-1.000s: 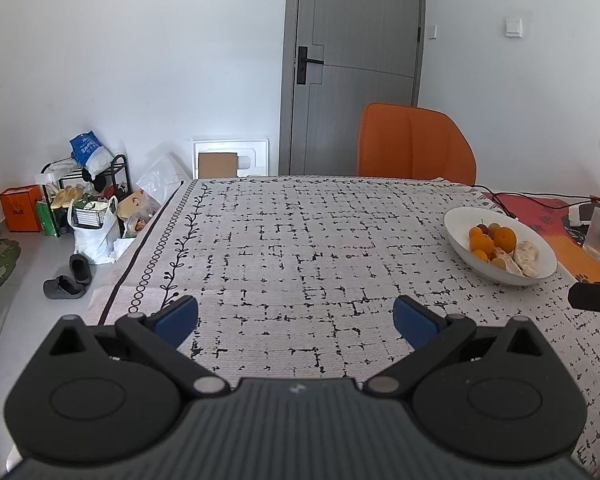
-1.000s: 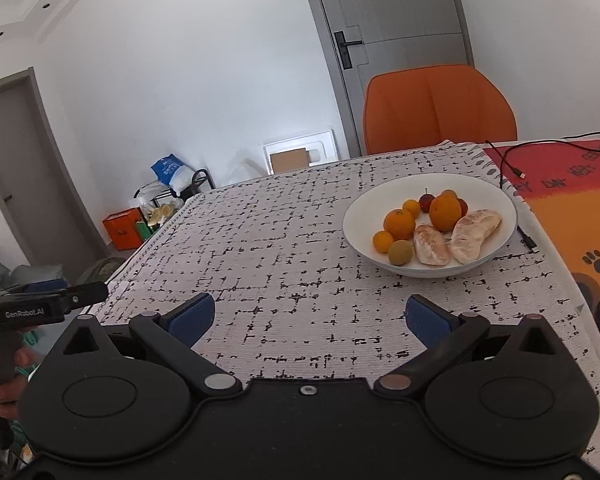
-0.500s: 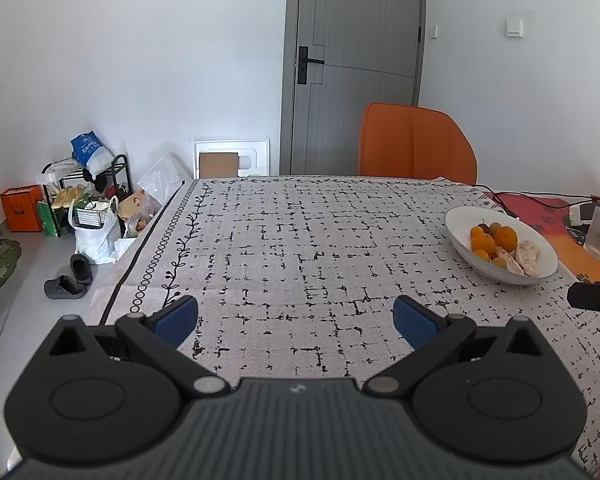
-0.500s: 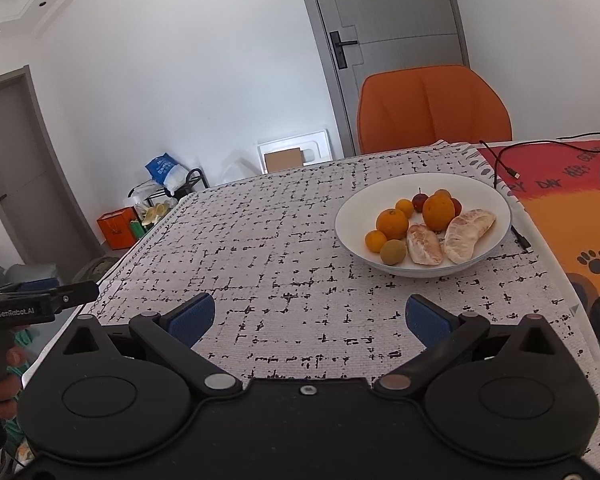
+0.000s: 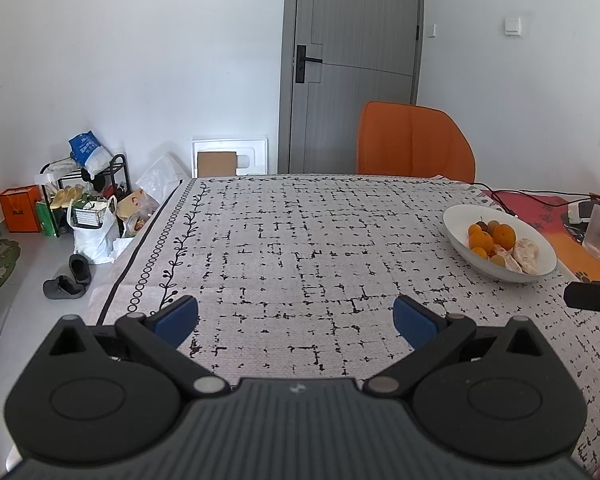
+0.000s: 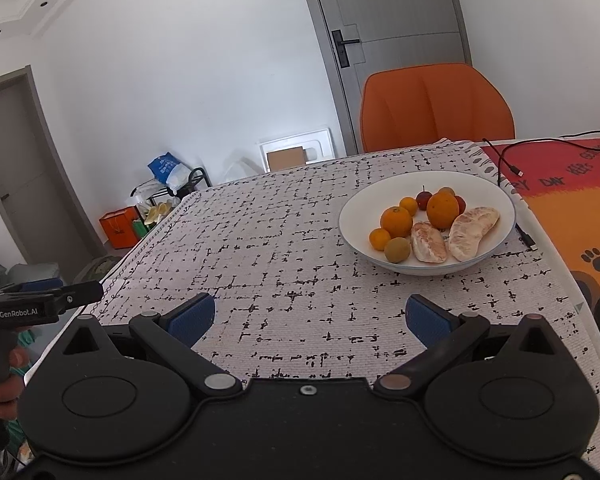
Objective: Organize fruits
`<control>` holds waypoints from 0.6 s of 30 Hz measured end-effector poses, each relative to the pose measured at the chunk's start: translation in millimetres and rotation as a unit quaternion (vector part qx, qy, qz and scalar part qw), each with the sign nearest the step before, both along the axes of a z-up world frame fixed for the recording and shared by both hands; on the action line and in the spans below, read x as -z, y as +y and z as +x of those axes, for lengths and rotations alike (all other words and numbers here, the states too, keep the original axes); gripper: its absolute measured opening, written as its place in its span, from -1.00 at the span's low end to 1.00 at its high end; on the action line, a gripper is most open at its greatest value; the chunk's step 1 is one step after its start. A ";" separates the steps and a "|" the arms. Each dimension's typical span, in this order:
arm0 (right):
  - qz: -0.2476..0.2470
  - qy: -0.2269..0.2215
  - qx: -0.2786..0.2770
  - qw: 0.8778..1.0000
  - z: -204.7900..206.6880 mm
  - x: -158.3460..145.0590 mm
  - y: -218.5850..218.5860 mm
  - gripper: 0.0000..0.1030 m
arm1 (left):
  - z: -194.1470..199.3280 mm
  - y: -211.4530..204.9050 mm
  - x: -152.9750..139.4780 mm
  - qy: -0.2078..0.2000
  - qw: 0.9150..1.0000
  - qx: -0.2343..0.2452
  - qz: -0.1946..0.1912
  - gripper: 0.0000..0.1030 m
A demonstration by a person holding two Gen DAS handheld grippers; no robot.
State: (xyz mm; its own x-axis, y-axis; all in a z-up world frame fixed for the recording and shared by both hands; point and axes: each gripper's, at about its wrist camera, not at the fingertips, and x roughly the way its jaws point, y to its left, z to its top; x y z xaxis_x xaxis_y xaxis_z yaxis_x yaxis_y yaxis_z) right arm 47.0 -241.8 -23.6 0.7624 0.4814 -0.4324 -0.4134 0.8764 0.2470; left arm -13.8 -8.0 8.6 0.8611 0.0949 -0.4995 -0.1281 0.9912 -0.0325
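While tongs (image 6: 310,320) gape, white bowl (image 6: 496,196) holds oranges (image 6: 396,222).

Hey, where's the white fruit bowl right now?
The white fruit bowl sits on the patterned tablecloth, ahead and right of the right gripper, beside the orange mat and before the orange chair.

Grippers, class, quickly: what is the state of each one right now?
Left gripper: open, holding nothing.
Right gripper: open, holding nothing.
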 end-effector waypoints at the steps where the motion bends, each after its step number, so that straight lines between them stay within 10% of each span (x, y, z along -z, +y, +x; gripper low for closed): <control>1: -0.001 0.001 0.000 1.000 0.1 0.4 0.2 1.00 | 0.0 -0.3 0.1 0.000 1.000 0.000 0.000 0.99; 18: -0.004 0.003 0.006 1.000 1.8 1.9 1.6 1.00 | -0.4 -1.4 1.8 0.001 1.000 0.002 0.001 0.99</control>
